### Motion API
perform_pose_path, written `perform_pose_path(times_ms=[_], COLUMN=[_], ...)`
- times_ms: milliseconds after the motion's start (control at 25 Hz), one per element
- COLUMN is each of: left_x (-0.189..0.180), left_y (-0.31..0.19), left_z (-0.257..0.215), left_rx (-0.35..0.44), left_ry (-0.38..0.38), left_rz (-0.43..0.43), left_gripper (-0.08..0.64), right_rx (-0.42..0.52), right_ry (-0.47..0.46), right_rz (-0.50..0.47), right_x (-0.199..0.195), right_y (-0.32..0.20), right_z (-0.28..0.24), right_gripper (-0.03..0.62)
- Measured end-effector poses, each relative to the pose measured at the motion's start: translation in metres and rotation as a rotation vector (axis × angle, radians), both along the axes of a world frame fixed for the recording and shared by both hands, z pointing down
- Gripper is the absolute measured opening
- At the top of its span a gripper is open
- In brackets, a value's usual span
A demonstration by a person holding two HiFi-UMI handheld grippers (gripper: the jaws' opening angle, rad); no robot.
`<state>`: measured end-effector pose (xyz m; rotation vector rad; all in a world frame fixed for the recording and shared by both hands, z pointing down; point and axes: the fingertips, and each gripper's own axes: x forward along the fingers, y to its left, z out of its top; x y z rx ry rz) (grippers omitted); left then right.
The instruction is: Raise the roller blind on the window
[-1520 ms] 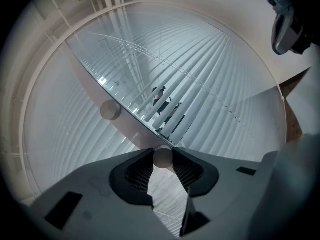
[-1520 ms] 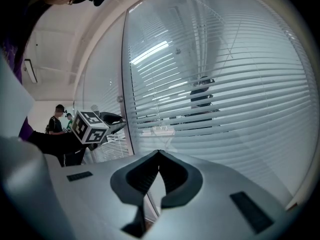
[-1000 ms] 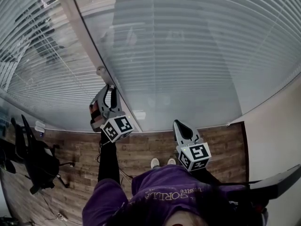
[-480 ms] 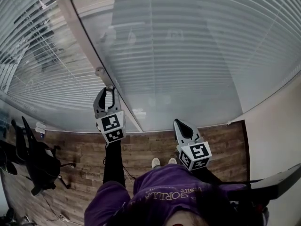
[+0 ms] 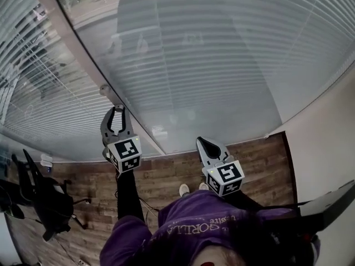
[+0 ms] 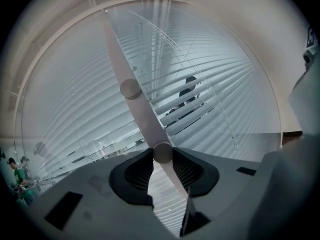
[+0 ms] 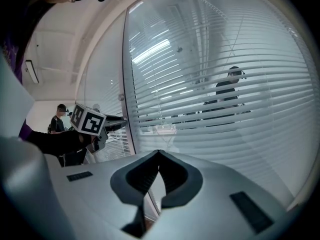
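We stand close to a big glass wall and look down along it. The blind [image 5: 222, 65] on the pane in front of us is all the way down — its thin flat slats run across the glass right to the wood floor [image 5: 166, 176]. A second blind [image 5: 33, 98] hangs over the pane to the left. Between the two panes runs a pale post [image 5: 74, 43]. Two round knobs sit on it, one above the other.

We hold the left gripper [image 5: 118, 110] up high against that post. Its two jaws reach round the lower knob [image 6: 162, 152], one tip on each side. Both tips look to be touching it, so the gripper pinches the knob. The upper knob [image 6: 131, 89] is a bit further up the post, and nothing touches it.

The right gripper [image 5: 202, 141] is lower and nearer to our body, in front of the blind but not touching the glass. Its jaws are pressed together with nothing between them. From its own camera we see the left gripper's marker cube [image 7: 86, 120] off to the left, beside the post.

Below us we see our purple top [image 5: 183, 220] and our white shoes [image 5: 182, 191] on the floor. A black chair [image 5: 44, 198] stands well off to the left.
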<state>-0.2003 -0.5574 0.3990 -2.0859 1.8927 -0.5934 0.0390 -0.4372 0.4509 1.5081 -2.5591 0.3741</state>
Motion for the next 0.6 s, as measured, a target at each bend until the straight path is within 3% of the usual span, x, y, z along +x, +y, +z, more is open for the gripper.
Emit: perform_pose_path(times_ms=[600], left_x=[0.0014], left_y=[-0.0010], left_z=[0.0007], left_rx=[0.022], left_ry=[-0.339], left_rz=[0.012], left_gripper=[0.121], right_rx=[0.007], right_ry=[0.010], right_rz=[0.002], right_x=[0.0013], right_y=[-0.0032], right_z=[-0.0036], right_gripper=[-0.002])
